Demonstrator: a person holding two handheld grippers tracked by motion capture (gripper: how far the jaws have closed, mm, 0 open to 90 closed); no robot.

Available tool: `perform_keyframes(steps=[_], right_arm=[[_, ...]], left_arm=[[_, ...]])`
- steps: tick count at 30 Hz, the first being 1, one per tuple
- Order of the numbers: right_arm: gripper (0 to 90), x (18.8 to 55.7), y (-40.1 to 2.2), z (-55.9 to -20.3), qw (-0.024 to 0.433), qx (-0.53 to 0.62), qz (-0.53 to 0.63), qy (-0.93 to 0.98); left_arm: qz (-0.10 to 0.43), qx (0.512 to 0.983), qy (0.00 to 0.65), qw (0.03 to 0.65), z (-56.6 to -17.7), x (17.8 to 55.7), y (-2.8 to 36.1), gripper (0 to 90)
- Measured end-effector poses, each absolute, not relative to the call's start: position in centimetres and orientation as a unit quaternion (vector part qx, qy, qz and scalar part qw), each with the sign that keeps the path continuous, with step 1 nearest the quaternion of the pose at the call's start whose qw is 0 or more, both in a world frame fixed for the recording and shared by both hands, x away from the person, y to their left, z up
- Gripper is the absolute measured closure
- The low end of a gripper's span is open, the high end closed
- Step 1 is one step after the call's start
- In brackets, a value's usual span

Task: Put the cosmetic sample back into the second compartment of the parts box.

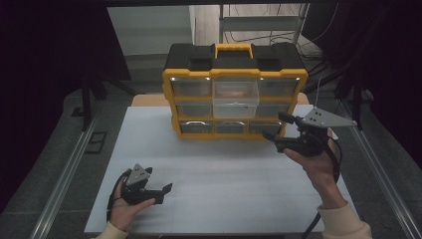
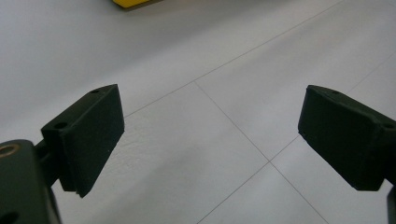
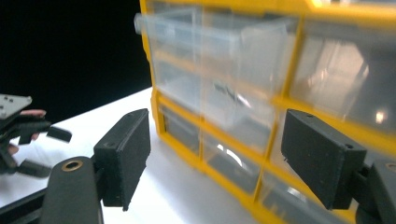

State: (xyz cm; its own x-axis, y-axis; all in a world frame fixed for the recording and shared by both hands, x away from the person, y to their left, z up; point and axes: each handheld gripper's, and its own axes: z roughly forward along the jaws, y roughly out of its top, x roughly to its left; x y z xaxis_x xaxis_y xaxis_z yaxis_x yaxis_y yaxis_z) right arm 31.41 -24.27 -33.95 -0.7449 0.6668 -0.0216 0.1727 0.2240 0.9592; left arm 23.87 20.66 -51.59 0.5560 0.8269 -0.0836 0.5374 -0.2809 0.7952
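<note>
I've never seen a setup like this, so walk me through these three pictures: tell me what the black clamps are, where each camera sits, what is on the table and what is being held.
No robot arm here: a person holds a two-jaw clamp in each hand. The high view looks down from above the person's side of the white table. There the left gripper sits low near the table's front, and the right gripper is raised beside the lower right of a yellow and black drawer cabinet.

The other two pictures come from cameras riding on the clamps, looking along their jaws. The left gripper view shows its jaws wide apart over bare table. The right gripper view shows its jaws apart, facing the cabinet's clear drawers.

One clear drawer, top row middle, is pulled out. Neither clamp holds anything.
</note>
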Motion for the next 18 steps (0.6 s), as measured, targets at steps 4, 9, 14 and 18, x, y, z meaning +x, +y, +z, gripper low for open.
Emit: perform_keyframes(steps=[4,9,14,18], right_arm=[[23.8,30.7,-25.5,-36.5,0.208,0.297,0.549,0.753],[23.6,29.8,-27.0,-41.4,0.186,0.330,0.526,0.762],[24.1,29.0,-28.3,-45.0,0.171,0.348,0.502,0.773],[24.0,28.5,-29.1,-47.3,0.164,0.360,0.477,0.785]], left_arm=[[0.176,0.779,0.439,0.412,-51.5,23.9,20.8,7.8],[0.178,0.780,0.438,0.411,-51.6,23.9,20.8,7.8],[0.178,0.780,0.438,0.411,-51.6,24.0,20.8,7.8],[0.177,0.780,0.438,0.411,-51.6,24.1,20.7,7.8]])
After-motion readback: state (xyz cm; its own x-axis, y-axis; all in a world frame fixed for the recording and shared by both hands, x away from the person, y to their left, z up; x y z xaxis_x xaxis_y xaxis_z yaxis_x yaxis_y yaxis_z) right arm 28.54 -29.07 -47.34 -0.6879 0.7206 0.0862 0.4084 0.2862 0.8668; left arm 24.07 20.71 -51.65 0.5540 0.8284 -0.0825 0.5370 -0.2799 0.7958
